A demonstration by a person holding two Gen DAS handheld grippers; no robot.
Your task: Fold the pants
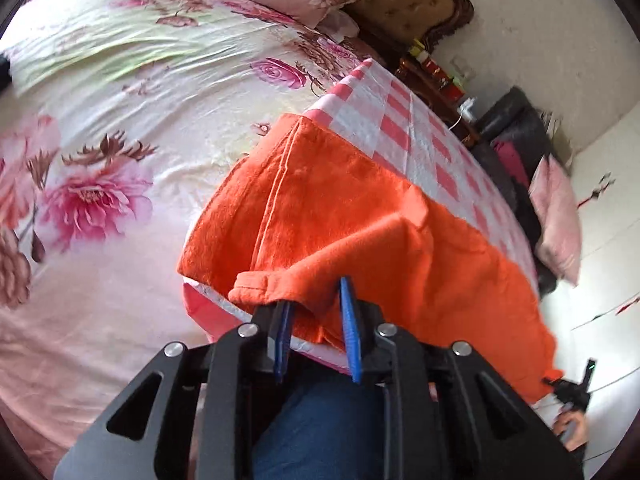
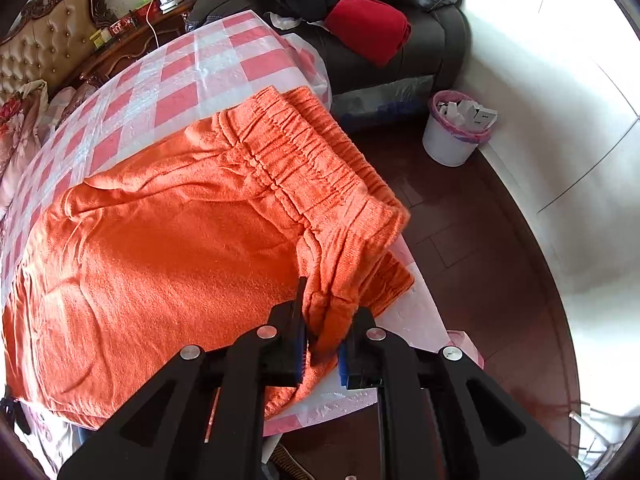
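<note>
Pants bunched between right gripper fingers at waistband.

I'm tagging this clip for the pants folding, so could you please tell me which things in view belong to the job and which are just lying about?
Part of the job:
orange pants
checked cloth under them
left tongs
right tongs, shut on the waistband

Lying about:
white bin
red garment
dark sofa
floral bedspread

one orange pants, one checked cloth, one bin.
</note>
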